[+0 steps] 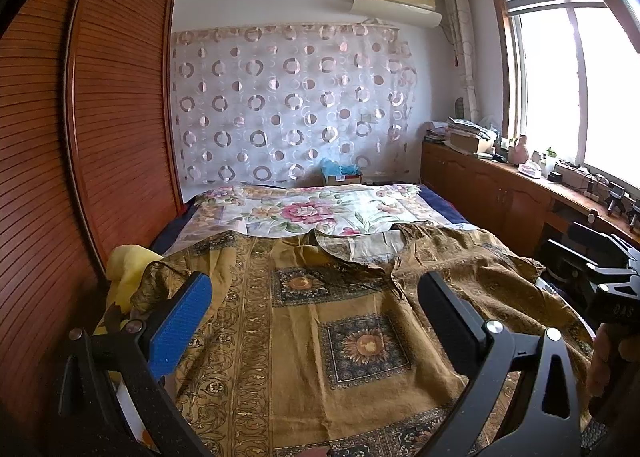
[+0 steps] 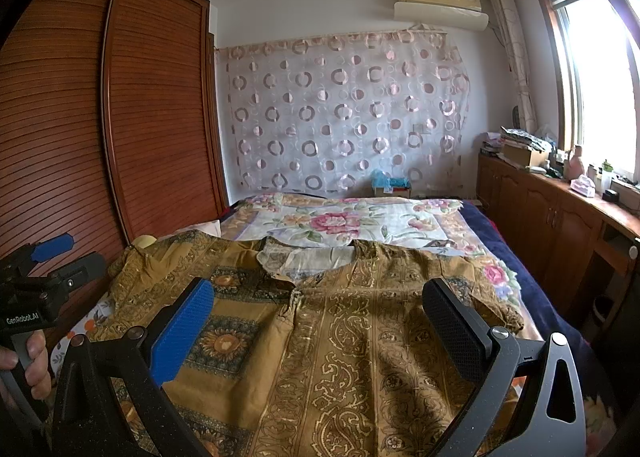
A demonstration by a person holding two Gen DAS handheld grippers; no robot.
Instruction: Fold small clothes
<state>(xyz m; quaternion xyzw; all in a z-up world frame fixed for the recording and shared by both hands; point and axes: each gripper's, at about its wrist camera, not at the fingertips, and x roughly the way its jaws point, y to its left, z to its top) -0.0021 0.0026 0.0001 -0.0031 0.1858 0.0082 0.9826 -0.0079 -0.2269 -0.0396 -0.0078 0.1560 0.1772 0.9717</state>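
A mustard-brown patterned top (image 1: 340,317) lies spread flat on the bed, neckline toward the far wall, and shows in the right wrist view as the same top (image 2: 340,337). My left gripper (image 1: 316,289) hovers open over its left half, nothing between the blue and black pads. My right gripper (image 2: 320,297) stands open above the garment's middle and right side, also empty. At the left edge of the right wrist view the left gripper (image 2: 56,253) appears, held by a hand (image 2: 32,361). The right gripper's body (image 1: 600,269) shows at the right edge of the left wrist view.
A floral bedspread (image 1: 320,209) covers the bed beyond the garment. A yellow cloth (image 1: 128,273) lies by the wooden louvred wardrobe (image 1: 100,117) on the left. A cluttered wooden cabinet (image 1: 500,185) runs under the window on the right. A box (image 2: 392,185) sits by the patterned curtain.
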